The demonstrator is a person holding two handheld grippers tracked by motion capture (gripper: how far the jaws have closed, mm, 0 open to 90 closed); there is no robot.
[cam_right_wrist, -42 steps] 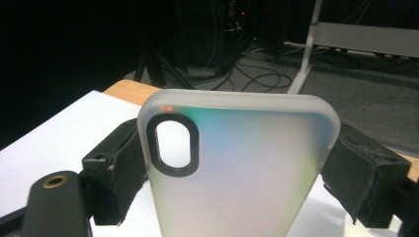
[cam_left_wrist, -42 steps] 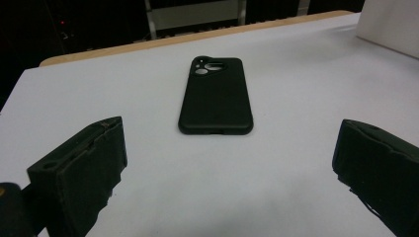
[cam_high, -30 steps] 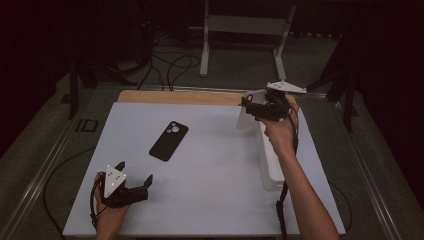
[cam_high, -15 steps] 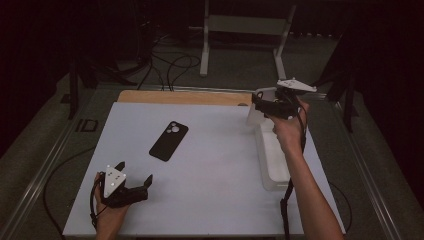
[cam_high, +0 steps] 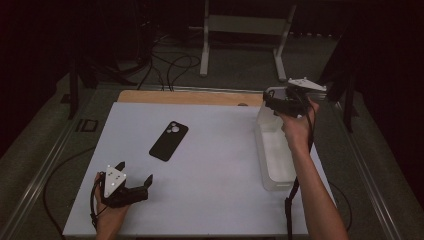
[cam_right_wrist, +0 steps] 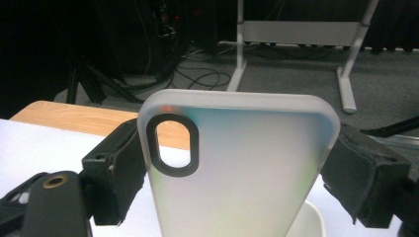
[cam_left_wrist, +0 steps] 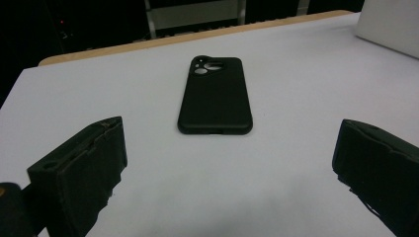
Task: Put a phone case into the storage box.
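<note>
1. You held a frosted clear phone case point(cam_right_wrist: 237, 168) upright between the jaws of your right gripper point(cam_high: 280, 102), the pads pressed against its two long edges, its oval camera hole at the upper left in the right gripper view.
2. You kept that case above the far end of a white plastic tub point(cam_high: 275, 160), which stood along the right edge of the table.
3. Your left gripper point(cam_high: 131, 186) rested low at the near left corner of the table, its jaws wide apart with nothing between them.
4. A black phone case point(cam_left_wrist: 215, 96) lay flat on the table ahead of that gripper, well apart from it, camera cut-out at the far end.
5. The table point(cam_high: 210, 170) had a plain white top, with a strip of bare wood point(cam_high: 185, 97) along its far edge.
6. Beyond the table the room was dark: grey carpet, loose black cables point(cam_high: 165, 62) on the floor, and a white metal stand point(cam_high: 245, 30) on two legs.
</note>
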